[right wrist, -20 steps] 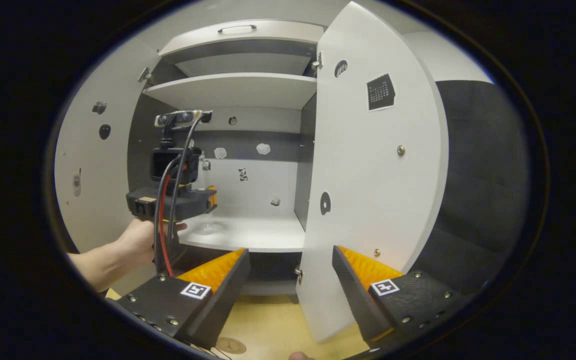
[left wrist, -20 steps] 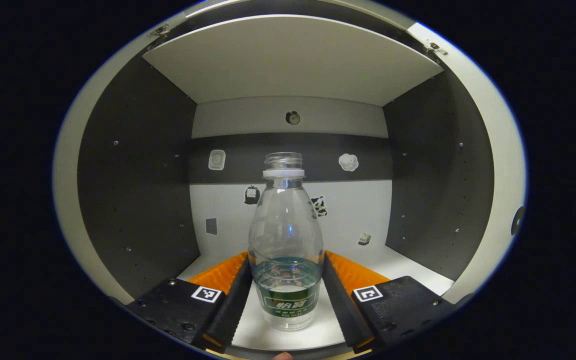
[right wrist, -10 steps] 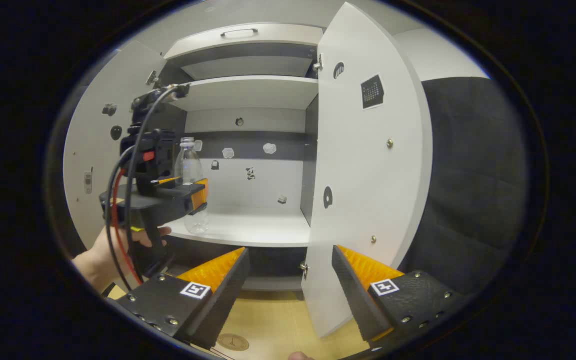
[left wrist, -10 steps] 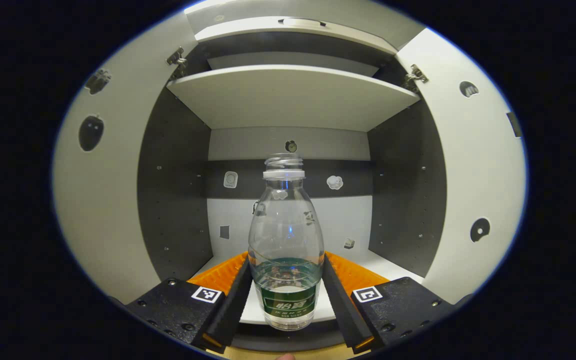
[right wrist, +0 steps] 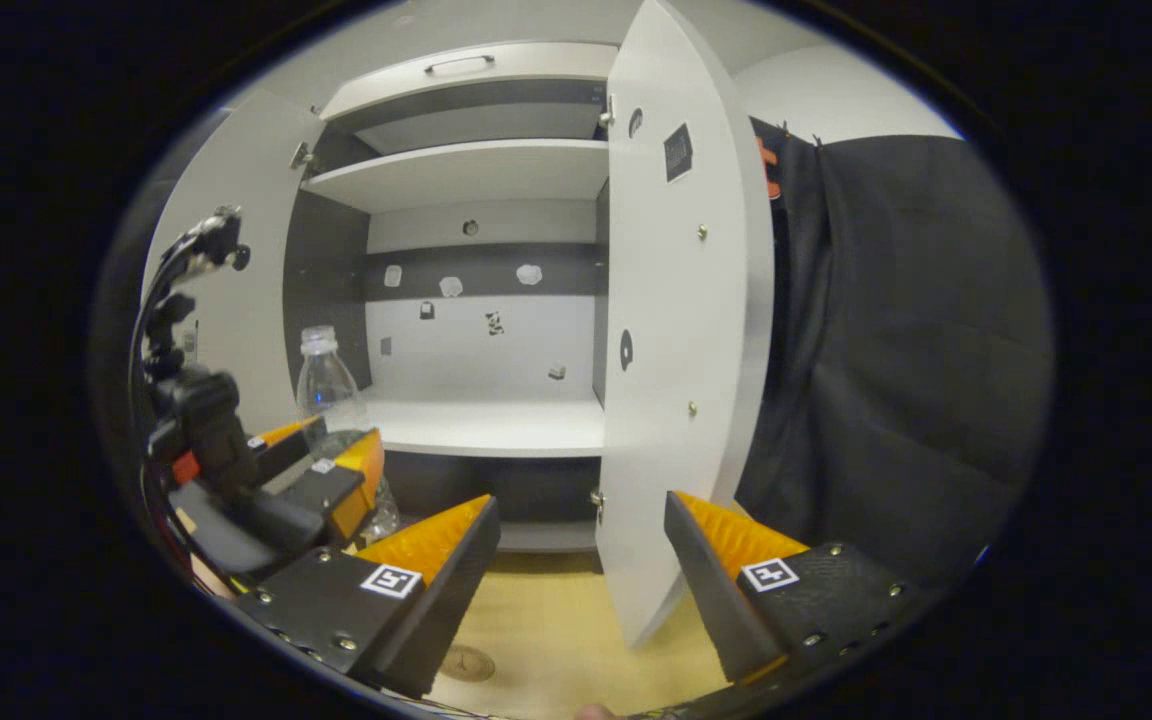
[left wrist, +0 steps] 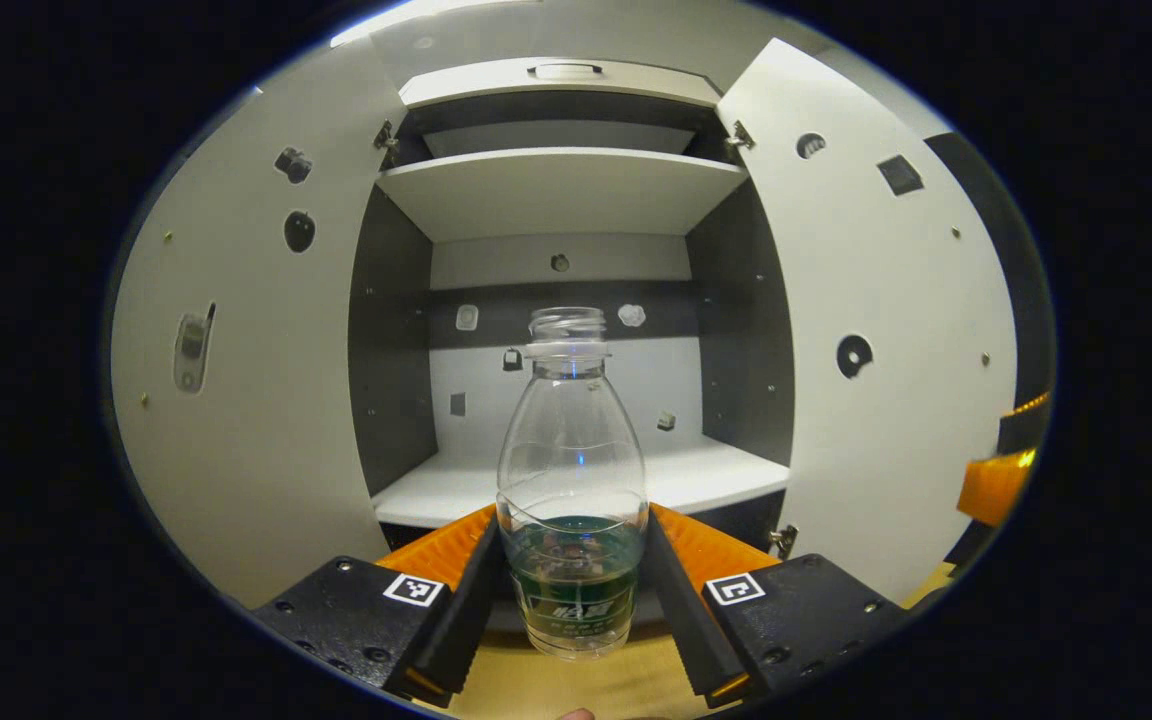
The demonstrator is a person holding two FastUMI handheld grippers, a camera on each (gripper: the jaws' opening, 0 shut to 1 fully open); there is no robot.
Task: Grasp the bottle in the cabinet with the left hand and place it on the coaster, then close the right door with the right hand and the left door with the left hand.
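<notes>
Clamped upright at 6 o'clock between the left gripper (left wrist: 573, 560) fingers, capless bottle (left wrist: 572, 480) clear of the cabinet (left wrist: 556, 190); best lowered level onto the coaster (right wrist: 466, 663), past the wide-open, empty right gripper (right wrist: 581, 560).

A clear plastic bottle (left wrist: 572, 480) with a dark green label band and a white neck ring stands before a cabinet (left wrist: 556, 190) with white shelves, dark grey side walls and a back wall banded white and dark grey, dotted with small black and white stickers. The cabinet's open doors (right wrist: 681, 330) are white with small dark stickers. Below the cabinet lies a pale yellow wood surface (right wrist: 556, 650), and right of the cabinet hangs black cloth (right wrist: 896, 350).
</notes>
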